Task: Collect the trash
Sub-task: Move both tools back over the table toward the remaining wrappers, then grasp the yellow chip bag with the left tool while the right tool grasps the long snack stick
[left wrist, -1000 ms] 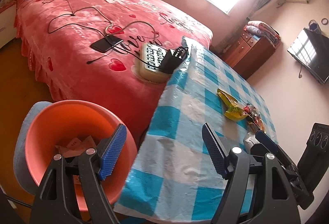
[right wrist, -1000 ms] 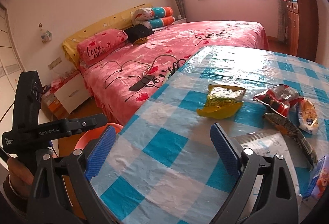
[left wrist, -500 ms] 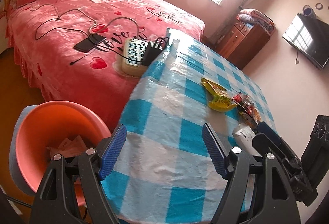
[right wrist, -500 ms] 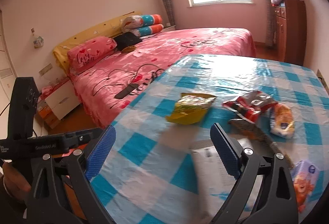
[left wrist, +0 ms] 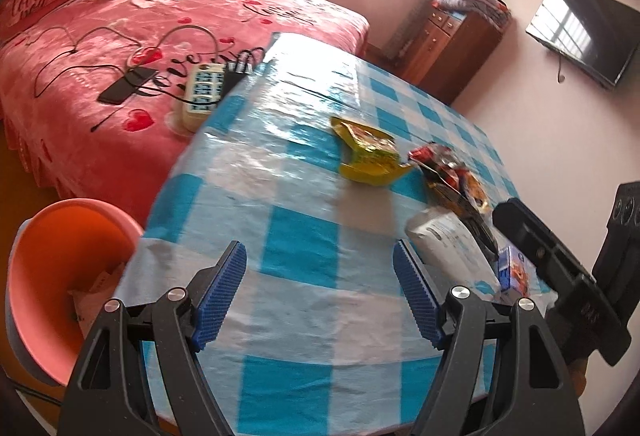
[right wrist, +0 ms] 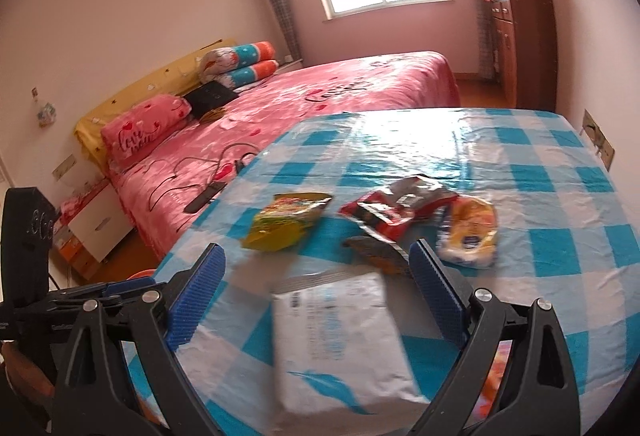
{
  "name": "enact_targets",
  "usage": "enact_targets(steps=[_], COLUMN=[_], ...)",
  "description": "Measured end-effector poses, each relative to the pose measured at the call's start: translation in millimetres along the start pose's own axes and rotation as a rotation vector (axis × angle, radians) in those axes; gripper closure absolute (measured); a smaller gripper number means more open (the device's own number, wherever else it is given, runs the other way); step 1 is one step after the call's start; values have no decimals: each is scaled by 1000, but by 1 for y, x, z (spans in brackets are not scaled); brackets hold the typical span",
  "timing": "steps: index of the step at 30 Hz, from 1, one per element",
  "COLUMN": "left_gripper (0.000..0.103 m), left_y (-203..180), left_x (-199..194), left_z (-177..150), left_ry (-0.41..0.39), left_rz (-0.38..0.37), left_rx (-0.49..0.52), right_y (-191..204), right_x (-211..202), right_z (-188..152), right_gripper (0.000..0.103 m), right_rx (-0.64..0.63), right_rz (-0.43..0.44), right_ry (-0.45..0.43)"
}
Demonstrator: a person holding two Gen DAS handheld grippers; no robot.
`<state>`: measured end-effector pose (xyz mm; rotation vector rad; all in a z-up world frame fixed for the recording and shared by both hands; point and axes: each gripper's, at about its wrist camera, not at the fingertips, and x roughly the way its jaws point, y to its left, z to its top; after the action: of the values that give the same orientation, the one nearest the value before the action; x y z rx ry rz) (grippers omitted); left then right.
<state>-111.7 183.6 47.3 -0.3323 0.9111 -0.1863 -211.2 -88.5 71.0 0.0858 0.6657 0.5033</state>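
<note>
Several pieces of trash lie on the blue-checked table (left wrist: 304, 260): a yellow snack bag (left wrist: 370, 156) (right wrist: 286, 222), a red wrapper (right wrist: 394, 206) (left wrist: 434, 158), an orange bread wrapper (right wrist: 470, 232), a white mailer pouch (right wrist: 340, 344) (left wrist: 444, 236) and a small blue carton (left wrist: 514, 270). My left gripper (left wrist: 320, 290) hangs open over the table's near edge with nothing between its fingers. My right gripper (right wrist: 316, 294) is open above the white pouch, not touching it. An orange bin (left wrist: 48, 276) with paper scraps stands at the table's left.
A pink bed (left wrist: 120, 48) with a phone, cables and a power strip (left wrist: 202, 92) adjoins the table's left side. A wooden dresser (right wrist: 524, 48) stands against the far wall, with a wall television (left wrist: 584, 36) on the right.
Both grippers have swung from the bin side toward the trash on the table. The white pouch now lies under the right gripper. Both stay open.
</note>
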Motion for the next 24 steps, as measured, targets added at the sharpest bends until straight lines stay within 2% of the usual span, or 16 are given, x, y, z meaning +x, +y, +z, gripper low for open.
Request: enact_targets(steps=[12,13,19,21,23,24], left_gripper=[27,27,27,27,25,24], left_y=[-40,-44,-65,-70,-74,-75], left_x=[13,16,37,44,52,56], left_z=[5,7,23,30,39,42], left_ry=[12,14,32,33,33,34], left_rz=[-2,-5,-14,-6,-1,4], left_rx=[73,84,121,130,135,136], right_y=[-63,-78,-111,-118,-120,-125], right_x=[-1,0,15,22,25,31], right_z=[-1,-1,-4,-4,-4,-4], right_gripper=[10,10,25,33,47,49], right_rx=[78,99,135,145,146,151], right_rz=[-49,-40,-47,-44,-44,-46], right_ry=[-1,10,59,75,80,96])
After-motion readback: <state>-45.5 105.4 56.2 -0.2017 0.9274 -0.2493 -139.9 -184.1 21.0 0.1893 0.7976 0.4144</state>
